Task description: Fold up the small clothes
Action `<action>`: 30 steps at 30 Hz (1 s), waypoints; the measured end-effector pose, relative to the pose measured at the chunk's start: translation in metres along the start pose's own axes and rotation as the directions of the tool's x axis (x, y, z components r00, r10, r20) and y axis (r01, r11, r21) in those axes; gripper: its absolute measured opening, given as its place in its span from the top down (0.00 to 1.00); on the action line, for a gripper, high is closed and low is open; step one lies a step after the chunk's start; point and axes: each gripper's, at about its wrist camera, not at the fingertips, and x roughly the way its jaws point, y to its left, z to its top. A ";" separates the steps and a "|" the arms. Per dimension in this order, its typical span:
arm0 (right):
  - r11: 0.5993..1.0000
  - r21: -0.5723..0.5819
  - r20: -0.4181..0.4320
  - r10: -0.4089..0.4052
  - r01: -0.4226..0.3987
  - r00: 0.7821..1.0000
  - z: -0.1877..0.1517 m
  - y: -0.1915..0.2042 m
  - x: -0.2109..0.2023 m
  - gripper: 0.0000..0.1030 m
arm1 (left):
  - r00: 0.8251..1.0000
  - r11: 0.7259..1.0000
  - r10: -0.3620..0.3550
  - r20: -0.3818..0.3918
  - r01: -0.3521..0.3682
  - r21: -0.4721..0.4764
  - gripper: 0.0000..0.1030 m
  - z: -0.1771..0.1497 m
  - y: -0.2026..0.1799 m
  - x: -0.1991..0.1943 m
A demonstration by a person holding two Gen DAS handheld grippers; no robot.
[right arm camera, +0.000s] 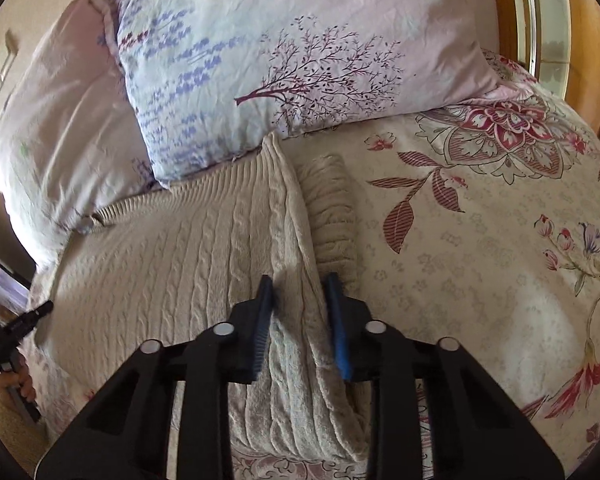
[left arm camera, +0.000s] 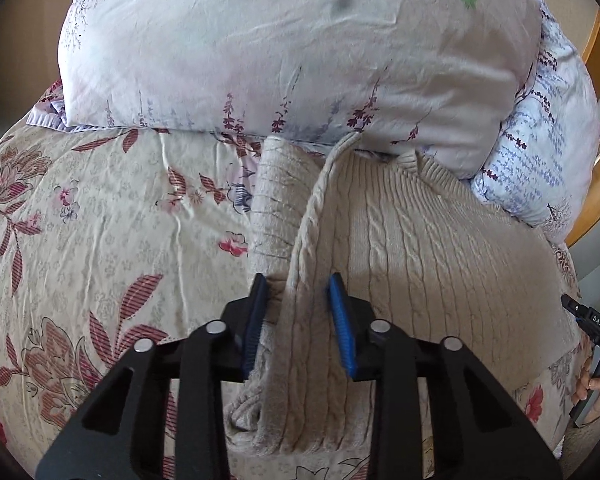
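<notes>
A cream cable-knit sweater (left arm camera: 420,248) lies flat on the flowered bedspread (left arm camera: 100,220), its ribbed end against the pillows. My left gripper (left arm camera: 298,292) is open, its blue-padded jaws astride the sweater's folded-over left edge and sleeve (left arm camera: 274,200). The sweater also shows in the right wrist view (right arm camera: 172,280). My right gripper (right arm camera: 298,290) is open, its jaws astride the sweater's right edge fold, with a sleeve (right arm camera: 332,216) lying beside it. Each gripper shows small at the other view's edge.
Two pale floral pillows (left arm camera: 280,48) (right arm camera: 284,60) rest at the head of the bed, over the sweater's far end. A wooden headboard (right arm camera: 504,12) stands behind. The bedspread (right arm camera: 480,260) stretches right of the sweater.
</notes>
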 end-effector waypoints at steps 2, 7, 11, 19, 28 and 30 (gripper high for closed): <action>1.000 0.002 0.010 0.006 -0.006 1.000 0.000 0.000 -0.003 0.86 | 1.000 1.000 -0.005 -0.001 0.005 -0.001 0.84 -0.002 0.001 0.000; 0.999 0.038 0.052 0.036 -0.038 0.998 -0.001 -0.003 -0.019 0.89 | 0.999 0.999 -0.040 0.010 0.040 -0.019 0.91 -0.002 0.007 -0.009; 0.996 0.060 0.088 0.062 -0.068 0.994 -0.006 -0.001 -0.037 0.90 | 0.998 0.998 -0.058 0.026 0.058 0.005 0.92 -0.001 0.008 -0.021; 0.998 0.043 0.024 -0.047 0.046 0.999 -0.014 -0.003 -0.022 0.90 | 0.999 0.998 -0.054 -0.007 0.054 0.009 0.92 -0.008 0.017 -0.014; 0.987 -0.055 0.014 -0.149 0.149 0.989 -0.001 0.013 -0.008 0.89 | 0.999 0.999 -0.047 0.018 0.047 0.010 0.88 -0.015 0.013 -0.010; 0.987 -0.052 0.015 -0.149 0.149 0.989 0.000 0.013 -0.012 0.87 | 0.996 0.996 -0.088 0.026 0.088 -0.013 0.81 -0.013 0.016 -0.016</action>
